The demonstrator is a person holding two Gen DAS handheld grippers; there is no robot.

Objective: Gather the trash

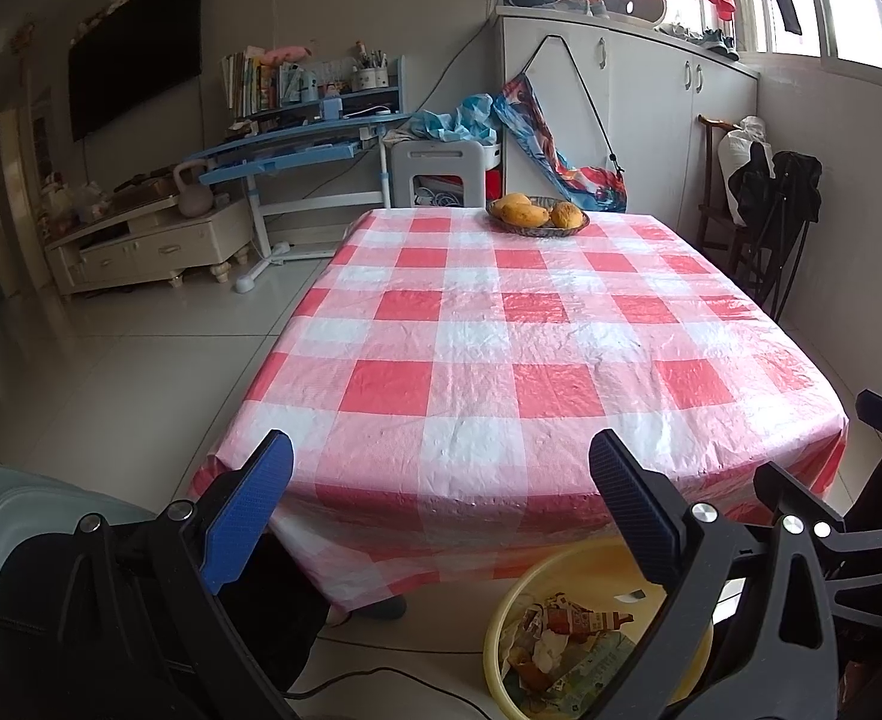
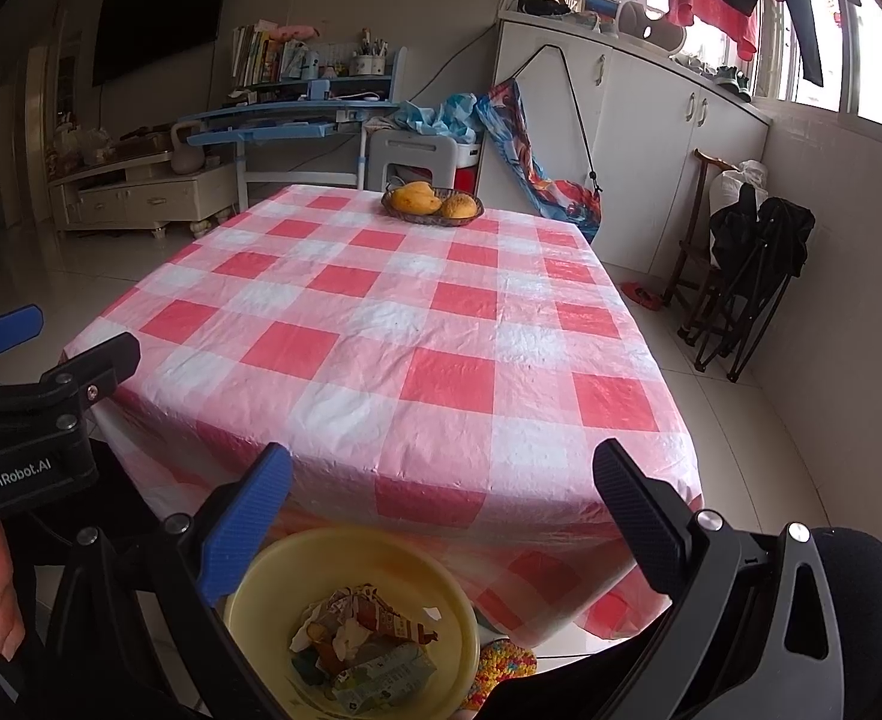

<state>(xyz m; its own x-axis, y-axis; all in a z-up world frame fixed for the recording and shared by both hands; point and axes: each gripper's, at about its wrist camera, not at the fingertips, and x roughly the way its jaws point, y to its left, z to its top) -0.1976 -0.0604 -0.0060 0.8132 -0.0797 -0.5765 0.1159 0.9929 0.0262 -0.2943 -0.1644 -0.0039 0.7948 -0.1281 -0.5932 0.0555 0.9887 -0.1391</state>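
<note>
Both the left gripper (image 1: 441,504) and right gripper (image 2: 441,504) hang wide open, holding nothing; trash (image 2: 363,642) already sits in the yellow bin (image 2: 261,576) below the table (image 2: 381,330); looks done, worth rescanning the cloth.

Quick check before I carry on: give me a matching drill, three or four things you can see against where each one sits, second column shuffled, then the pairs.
Things:
1. fruit basket
2. yellow bin
3. wrappers
4. left gripper

Places:
A. inside the bin
B. far end of the checked tablecloth
C. floor at the table's near edge
D. near table edge, jaws wide open

Pairs: 1-B, 2-C, 3-A, 4-D
</note>
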